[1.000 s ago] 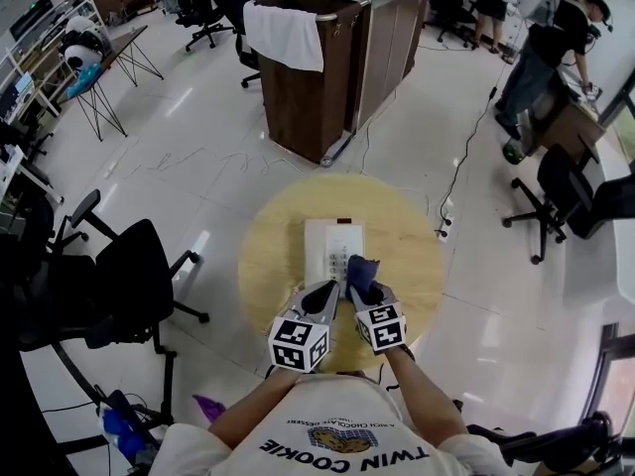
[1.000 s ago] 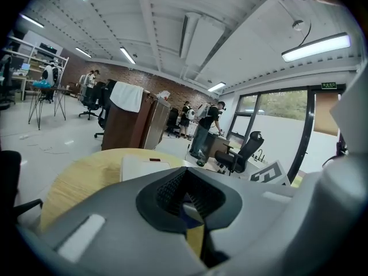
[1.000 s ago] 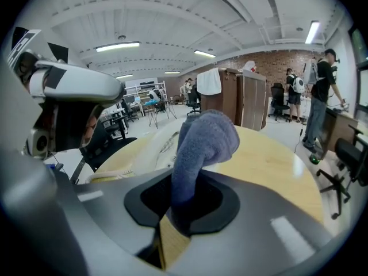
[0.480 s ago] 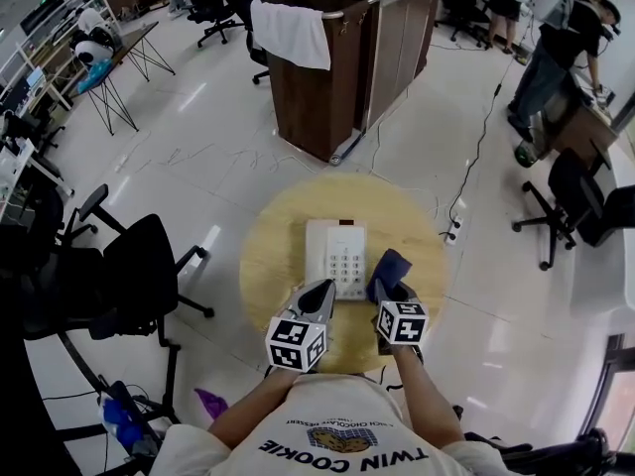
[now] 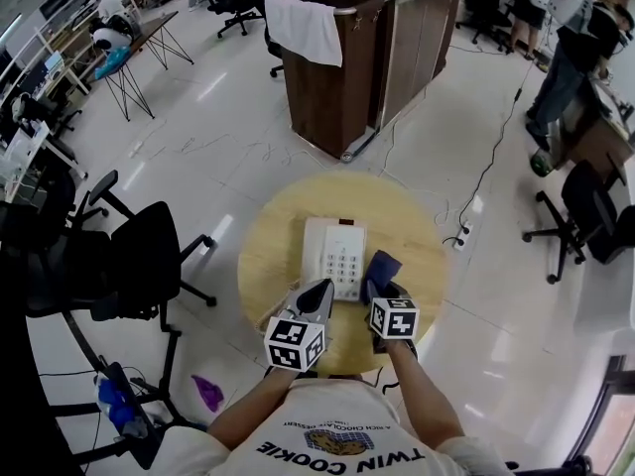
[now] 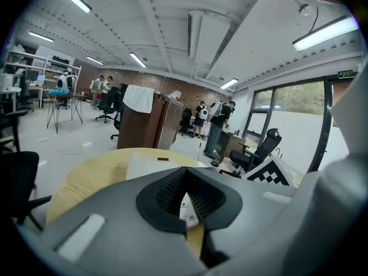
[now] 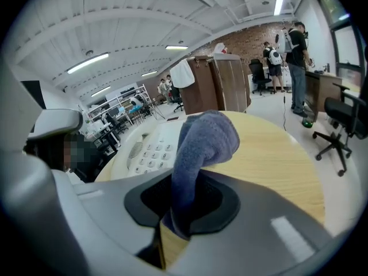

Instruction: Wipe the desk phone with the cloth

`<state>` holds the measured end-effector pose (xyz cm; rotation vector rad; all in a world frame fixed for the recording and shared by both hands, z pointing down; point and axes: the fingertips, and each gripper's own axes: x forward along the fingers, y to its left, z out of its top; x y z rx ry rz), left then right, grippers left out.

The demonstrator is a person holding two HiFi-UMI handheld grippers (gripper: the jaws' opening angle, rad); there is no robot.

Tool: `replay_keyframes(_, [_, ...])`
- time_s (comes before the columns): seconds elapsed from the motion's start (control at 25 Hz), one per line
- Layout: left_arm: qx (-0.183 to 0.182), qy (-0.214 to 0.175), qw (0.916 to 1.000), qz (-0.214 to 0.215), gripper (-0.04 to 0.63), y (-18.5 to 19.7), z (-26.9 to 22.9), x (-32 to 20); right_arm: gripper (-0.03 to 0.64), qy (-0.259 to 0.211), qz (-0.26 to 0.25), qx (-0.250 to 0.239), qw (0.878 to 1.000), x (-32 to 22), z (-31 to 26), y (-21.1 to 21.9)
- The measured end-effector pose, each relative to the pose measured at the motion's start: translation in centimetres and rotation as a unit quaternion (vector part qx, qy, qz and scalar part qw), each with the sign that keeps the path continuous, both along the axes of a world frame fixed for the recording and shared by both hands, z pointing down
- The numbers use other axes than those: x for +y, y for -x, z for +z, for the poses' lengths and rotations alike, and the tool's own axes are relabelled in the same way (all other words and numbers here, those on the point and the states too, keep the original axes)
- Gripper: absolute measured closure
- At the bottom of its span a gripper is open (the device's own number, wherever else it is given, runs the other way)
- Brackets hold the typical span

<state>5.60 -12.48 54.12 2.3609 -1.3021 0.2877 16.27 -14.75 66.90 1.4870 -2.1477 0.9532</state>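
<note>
The left claw (image 5: 319,291) has its jaws pressed together with nothing between them. Its tip is at the near left corner of the white desk phone (image 5: 333,253), which lies just ahead of it on the round wooden worktop (image 5: 268,251). The right claw (image 5: 381,288) is clamped on the blue cloth (image 5: 383,265), which sticks out ahead of it, just beside the phone's right edge.

round wooden worktop (image 5: 268,256) on glossy floor | brown cabinet (image 5: 337,87) beyond it, white towel (image 5: 304,26) draped over its top edge | black office chair (image 5: 139,266) left | power strip (image 5: 459,238) right | purple scrap (image 5: 207,393) lower left
</note>
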Motion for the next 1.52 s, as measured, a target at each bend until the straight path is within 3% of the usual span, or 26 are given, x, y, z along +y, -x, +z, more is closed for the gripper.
replay_keyframes(0.28, [-0.001,-0.003,1.0,-0.002,0.603,0.8,-0.2,-0.7,0.551,0.007,0.001,-0.002,1.0,-3.1,-0.2,-0.7])
replay_keyframes(0.8, [0.02,0.003,0.9992,0.036,0.603,1.7,-0.1,-2.2,0.551,0.006,-0.005,0.039,0.999,-8.9,-1.9,-0.9])
replay_keyframes(1.08, [0.028,0.007,0.9989,0.036,0.603,2.4,0.0,-2.8,0.551,0.009,-0.023,0.069,0.997,-11.0,-2.1,-1.4])
replay_keyframes(1.52, [0.041,0.015,0.9987,0.029,0.603,3.2,0.1,-3.0,0.551,0.039,-0.048,0.075,0.995,-14.8,-2.5,-1.9])
